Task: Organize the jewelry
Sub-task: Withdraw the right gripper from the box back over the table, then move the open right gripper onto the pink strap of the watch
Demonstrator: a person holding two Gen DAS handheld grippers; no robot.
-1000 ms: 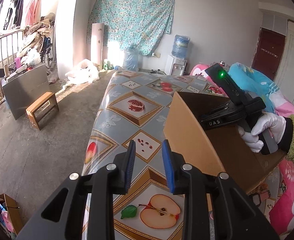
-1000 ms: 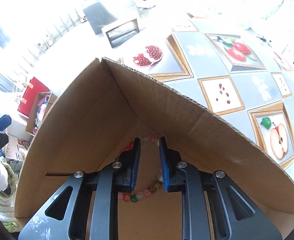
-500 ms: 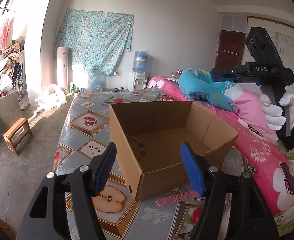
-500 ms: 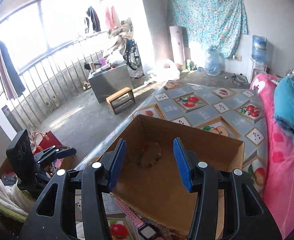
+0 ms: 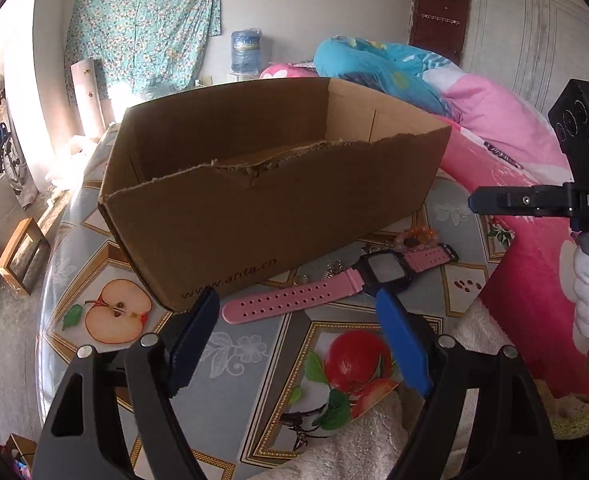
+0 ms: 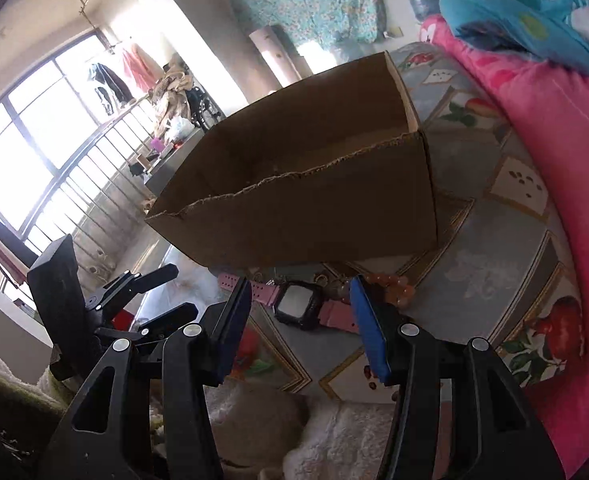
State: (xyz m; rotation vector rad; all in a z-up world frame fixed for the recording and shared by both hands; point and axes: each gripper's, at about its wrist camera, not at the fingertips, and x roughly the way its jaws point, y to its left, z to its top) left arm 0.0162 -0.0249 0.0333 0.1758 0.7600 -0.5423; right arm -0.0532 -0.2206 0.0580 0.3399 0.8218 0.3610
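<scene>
While a second ago my right claw (image 6: pixel 298 320) sat inside the box (image 5: pixel 278 216), both claws now spread empty above the pink watch (image 5: pixel 318 286); box's contents hidden.

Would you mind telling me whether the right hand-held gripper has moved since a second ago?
Yes. The right hand-held gripper has come out of the cardboard box and back to its near side, above the pink watch, jaws opening.

Sunlit window (image 6: pixel 34 168) with railing, floral cloth (image 5: pixel 142 32) on white wall, brown door (image 5: pixel 438 16), wooden stool (image 5: pixel 22 256)
</scene>
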